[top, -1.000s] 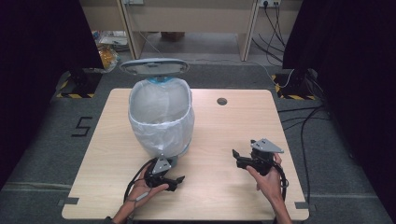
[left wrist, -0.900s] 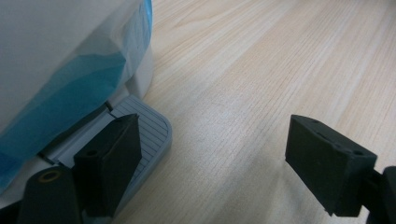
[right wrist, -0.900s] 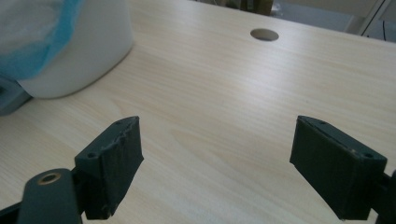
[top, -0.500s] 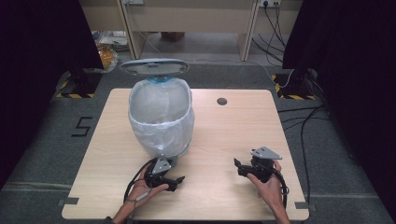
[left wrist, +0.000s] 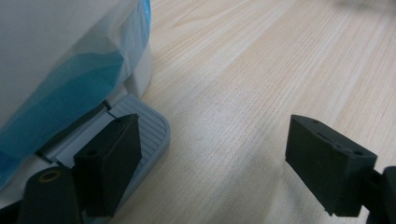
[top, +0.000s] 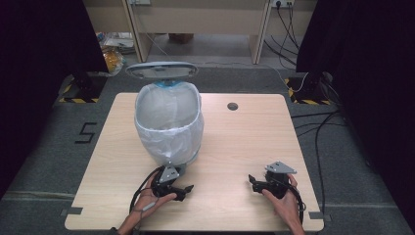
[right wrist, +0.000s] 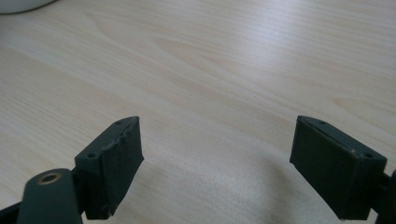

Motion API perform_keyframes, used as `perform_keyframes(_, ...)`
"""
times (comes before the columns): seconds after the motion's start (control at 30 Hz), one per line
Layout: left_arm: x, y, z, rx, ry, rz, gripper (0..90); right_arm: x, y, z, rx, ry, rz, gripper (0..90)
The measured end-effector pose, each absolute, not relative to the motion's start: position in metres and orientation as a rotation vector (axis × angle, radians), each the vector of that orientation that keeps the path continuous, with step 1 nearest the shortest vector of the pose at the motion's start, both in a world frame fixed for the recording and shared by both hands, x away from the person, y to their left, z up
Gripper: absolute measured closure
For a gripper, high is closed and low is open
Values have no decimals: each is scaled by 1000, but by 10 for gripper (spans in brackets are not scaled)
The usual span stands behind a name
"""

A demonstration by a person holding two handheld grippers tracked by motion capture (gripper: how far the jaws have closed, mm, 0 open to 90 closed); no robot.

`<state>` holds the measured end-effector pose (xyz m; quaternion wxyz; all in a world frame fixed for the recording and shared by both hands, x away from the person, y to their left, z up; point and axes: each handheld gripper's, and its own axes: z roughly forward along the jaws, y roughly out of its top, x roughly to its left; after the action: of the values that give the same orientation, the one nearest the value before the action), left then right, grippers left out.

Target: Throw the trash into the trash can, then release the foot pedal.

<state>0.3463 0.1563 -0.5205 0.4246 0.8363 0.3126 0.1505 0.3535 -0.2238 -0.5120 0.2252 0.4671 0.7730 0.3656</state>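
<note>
The desk is a light wood surface with a small round grommet hole toward its far edge. A pedal bin stands left of centre on the desk, lined with a white bag over a blue one, its grey lid raised at the far side. The bin's ribbed grey foot pedal projects from its near base.

The left hand-held gripper rests low at the near left, just beside the bin; its jaws stand apart with nothing between them, and one jaw appears to lie over the pedal, though contact cannot be confirmed. The right hand-held gripper sits at the near right, well apart from the bin, jaws wide and empty above bare desk.
</note>
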Motion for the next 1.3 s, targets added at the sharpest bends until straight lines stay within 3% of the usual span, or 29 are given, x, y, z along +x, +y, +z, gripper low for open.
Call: perform_keyframes(1.3,346,157,-519,2072,803,352,176,350,-225,-517,1319,2197,932,145)
